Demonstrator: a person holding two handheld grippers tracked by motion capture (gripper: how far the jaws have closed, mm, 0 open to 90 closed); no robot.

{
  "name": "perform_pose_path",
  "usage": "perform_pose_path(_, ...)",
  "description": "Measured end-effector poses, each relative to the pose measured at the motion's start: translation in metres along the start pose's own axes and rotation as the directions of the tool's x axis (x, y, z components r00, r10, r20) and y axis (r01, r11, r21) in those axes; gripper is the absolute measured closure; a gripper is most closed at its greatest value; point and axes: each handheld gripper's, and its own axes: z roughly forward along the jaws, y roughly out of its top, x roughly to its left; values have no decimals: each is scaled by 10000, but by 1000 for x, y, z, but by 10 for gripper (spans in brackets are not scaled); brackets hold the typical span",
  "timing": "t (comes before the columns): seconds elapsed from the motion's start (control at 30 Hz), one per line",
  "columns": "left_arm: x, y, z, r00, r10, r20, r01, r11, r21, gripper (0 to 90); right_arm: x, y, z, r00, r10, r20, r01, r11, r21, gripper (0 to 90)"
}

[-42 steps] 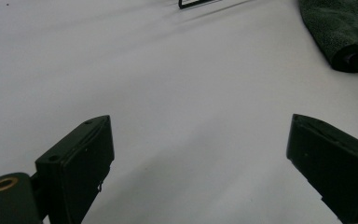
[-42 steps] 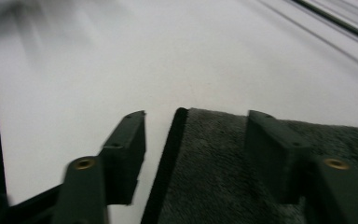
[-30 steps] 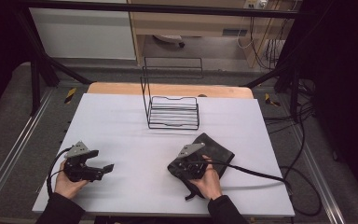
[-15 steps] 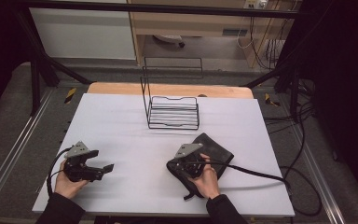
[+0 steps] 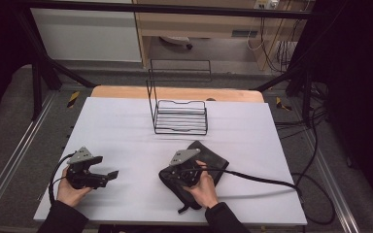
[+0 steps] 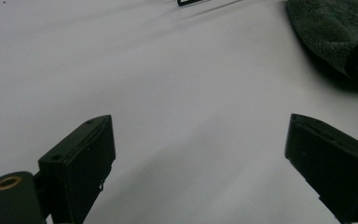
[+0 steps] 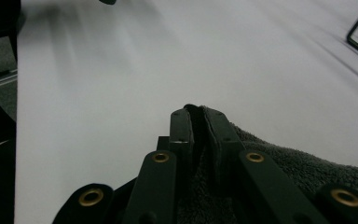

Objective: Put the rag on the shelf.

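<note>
A dark grey towel lies folded on the white table, front right of centre. My right gripper is shut on the towel's left edge. In the right gripper view the cloth is pinched between the closed jaws of the right gripper. My left gripper rests low over the table at the front left, pointing right, held by a hand. Its jaws stand wide apart in the left gripper view with nothing between them, and the towel lies farther off at the upper right.
A black wire rack stands at the back middle of the table. A black cable trails from the right gripper across the table's right side. A wooden strip borders the far edge.
My right gripper has shifted a little to the left with the towel's edge. The left gripper has not moved.
</note>
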Motion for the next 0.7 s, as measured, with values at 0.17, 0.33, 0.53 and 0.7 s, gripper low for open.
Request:
perform_pose_path(0.17,0,0,0,10000,-51,-3,51,10000,9,85,9,7,9,9988,0,-488,-5,9999,-105,828)
perform_pose_path(0.33,-1,1,0,10000,-29,5,29,10000,40,87,20,10,16,9959,-181,-892,179,9998,-28,823)
perform_pose_path(0.53,-2,2,0,10000,-71,23,71,9999,105,88,20,3,28,9946,93,-1035,-65,9996,270,763)
perform_pose_path(0.7,-6,4,0,10000,-44,65,43,9999,141,91,20,8,20,9947,193,-1013,-207,9997,-129,575)
